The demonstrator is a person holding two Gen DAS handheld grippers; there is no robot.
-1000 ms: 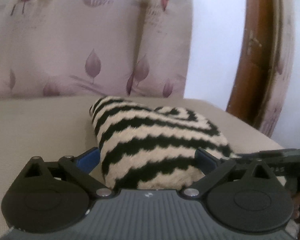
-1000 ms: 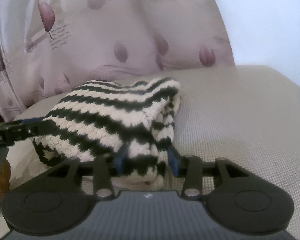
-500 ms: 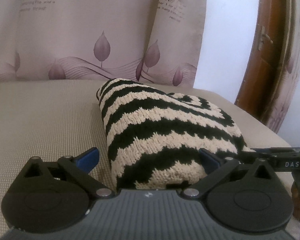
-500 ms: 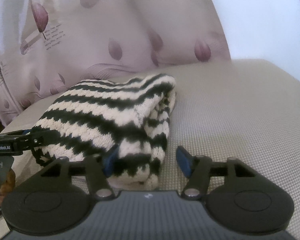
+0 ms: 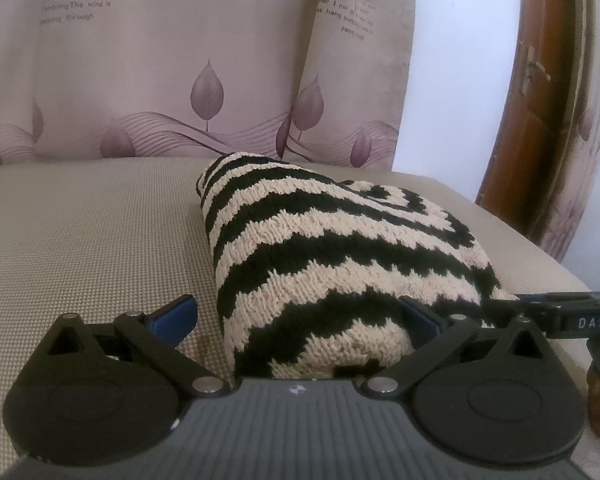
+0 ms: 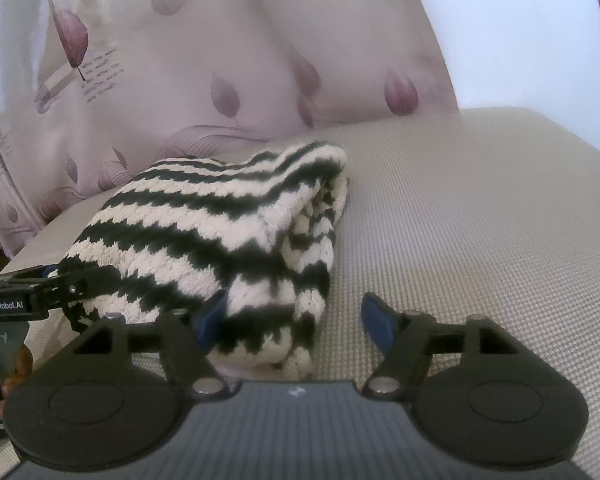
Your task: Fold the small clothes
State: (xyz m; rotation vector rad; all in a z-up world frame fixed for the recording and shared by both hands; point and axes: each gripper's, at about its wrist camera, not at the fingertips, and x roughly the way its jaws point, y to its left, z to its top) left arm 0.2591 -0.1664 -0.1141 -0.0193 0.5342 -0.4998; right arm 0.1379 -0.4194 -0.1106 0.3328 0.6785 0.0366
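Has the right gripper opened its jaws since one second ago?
Yes. The right gripper is opening; its right pad now stands clear of the striped knit over the beige cushion.

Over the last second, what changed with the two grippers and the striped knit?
The right gripper let go of the folded striped knit: its jaws, pinched on the near corner before, are opening, one pad now clear of it. The left gripper was open all along. The knit stayed folded on the beige cushion.

A chunky black-and-cream striped knit garment (image 5: pixel 340 256) lies folded into a thick, rounded bundle on the beige woven cushion (image 5: pixel 80 232), close to the patterned curtain (image 5: pixel 160 60).
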